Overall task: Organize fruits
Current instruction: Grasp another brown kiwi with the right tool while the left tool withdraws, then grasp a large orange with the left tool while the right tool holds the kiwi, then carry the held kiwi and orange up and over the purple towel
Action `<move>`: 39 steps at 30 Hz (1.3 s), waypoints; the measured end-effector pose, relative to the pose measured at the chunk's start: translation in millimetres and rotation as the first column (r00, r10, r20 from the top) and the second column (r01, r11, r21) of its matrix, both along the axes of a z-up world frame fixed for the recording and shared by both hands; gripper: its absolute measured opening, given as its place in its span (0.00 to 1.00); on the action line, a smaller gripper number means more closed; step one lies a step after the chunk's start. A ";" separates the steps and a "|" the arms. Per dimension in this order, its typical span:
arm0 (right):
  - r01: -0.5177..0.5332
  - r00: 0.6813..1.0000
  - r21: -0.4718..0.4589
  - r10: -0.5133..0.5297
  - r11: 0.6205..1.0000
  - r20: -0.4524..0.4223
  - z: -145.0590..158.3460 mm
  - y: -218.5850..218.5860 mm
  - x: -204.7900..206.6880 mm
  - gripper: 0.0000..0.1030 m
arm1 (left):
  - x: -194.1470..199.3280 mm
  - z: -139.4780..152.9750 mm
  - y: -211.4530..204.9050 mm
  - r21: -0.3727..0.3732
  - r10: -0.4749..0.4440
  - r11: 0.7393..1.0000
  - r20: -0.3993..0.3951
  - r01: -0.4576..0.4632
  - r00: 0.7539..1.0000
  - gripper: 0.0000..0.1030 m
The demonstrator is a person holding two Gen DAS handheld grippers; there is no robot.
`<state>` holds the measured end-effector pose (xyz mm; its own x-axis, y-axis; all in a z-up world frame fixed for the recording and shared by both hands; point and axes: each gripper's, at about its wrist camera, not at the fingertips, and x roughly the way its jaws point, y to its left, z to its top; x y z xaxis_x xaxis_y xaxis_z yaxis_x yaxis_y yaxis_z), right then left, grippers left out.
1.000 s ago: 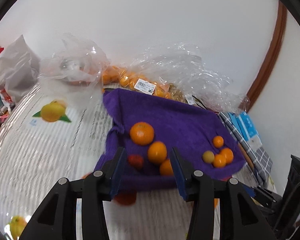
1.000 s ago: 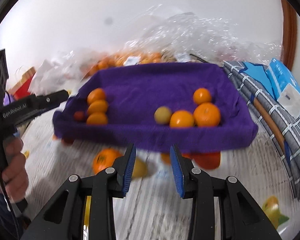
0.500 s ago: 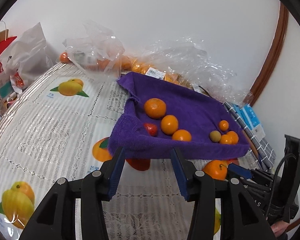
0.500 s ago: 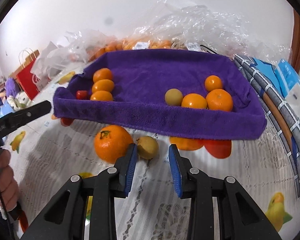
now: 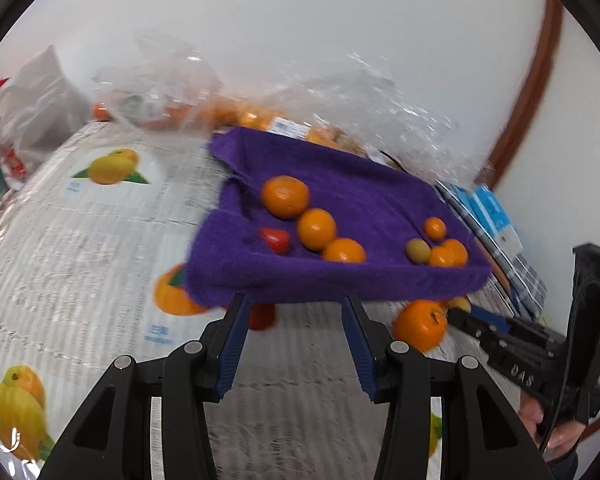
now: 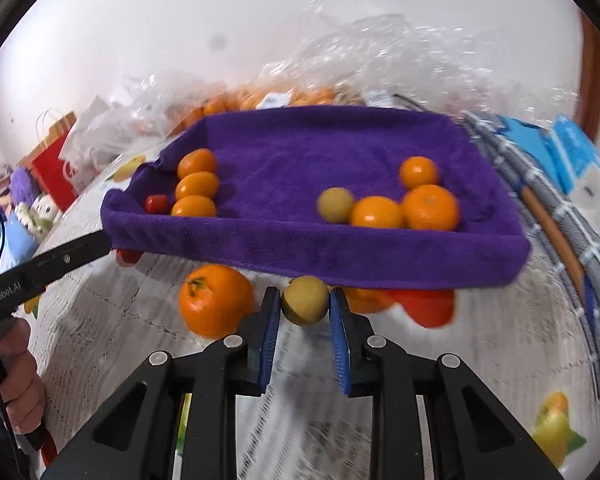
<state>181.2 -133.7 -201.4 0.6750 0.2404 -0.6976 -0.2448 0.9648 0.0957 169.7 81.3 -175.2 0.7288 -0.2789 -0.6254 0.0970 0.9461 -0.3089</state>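
A purple towel-lined tray (image 6: 380,264) (image 5: 340,284) holds oranges (image 6: 430,206) and a small red fruit (image 6: 157,203) on its left side, and oranges plus a yellow-green fruit (image 6: 335,204) on its right. On the table in front lie a large orange (image 6: 216,300), a small yellow-green fruit (image 6: 305,305) and red-orange fruit (image 6: 428,306) under the tray edge. My right gripper (image 6: 305,300) is open, its jaws close on either side of the yellow-green fruit. My left gripper (image 5: 294,308) is open and empty before the tray's near edge.
Clear plastic bags of oranges (image 6: 260,100) lie behind the tray. A checked cloth and blue packets (image 6: 560,184) sit to the right. Shopping bags (image 5: 28,92) stand at the far left. The tablecloth (image 5: 80,240) has a fruit print.
My right gripper has moved forward so the yellow-green fruit now sits between its jaws, which have narrowed. My left gripper has shifted slightly; the view is blurred.
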 end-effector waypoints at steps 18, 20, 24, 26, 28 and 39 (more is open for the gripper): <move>0.128 0.991 -0.014 -0.127 0.992 0.048 4.0 -70.8 -70.5 0.24 | 20.4 -11.6 -110.0 0.131 -0.144 0.979 -0.104 0.157 0.984 0.44; 0.121 0.991 -0.010 -0.121 0.993 0.058 6.4 -69.7 -72.2 0.24 | 19.8 -11.2 -110.9 0.145 -0.134 0.978 -0.098 0.148 0.986 0.39; 0.111 0.992 -0.004 -0.111 0.994 0.052 5.4 -66.9 -71.6 0.24 | 6.2 -5.7 -101.5 0.105 -0.131 0.985 -0.081 0.139 0.988 0.39; 0.105 0.993 0.003 -0.105 0.994 0.051 6.7 -66.5 -71.2 0.24 | -3.4 2.2 -93.6 0.118 -0.112 0.986 -0.060 0.119 0.992 0.39; 0.105 0.993 0.011 -0.106 0.994 0.050 10.5 -66.4 -69.8 0.24 | -10.0 10.4 -82.6 0.120 -0.089 0.988 -0.057 0.095 0.994 0.39; 0.128 0.988 0.042 -0.132 0.991 0.080 46.0 -70.2 -46.4 0.24 | -6.3 52.2 -31.6 0.077 0.019 0.997 -0.022 -0.017 1.000 0.39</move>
<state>134.9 -203.8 -155.4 0.7568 0.1714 -0.6308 -0.1260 0.9852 0.1166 163.4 49.8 -123.0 0.7187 -0.2166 -0.6607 0.0738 0.9686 -0.2373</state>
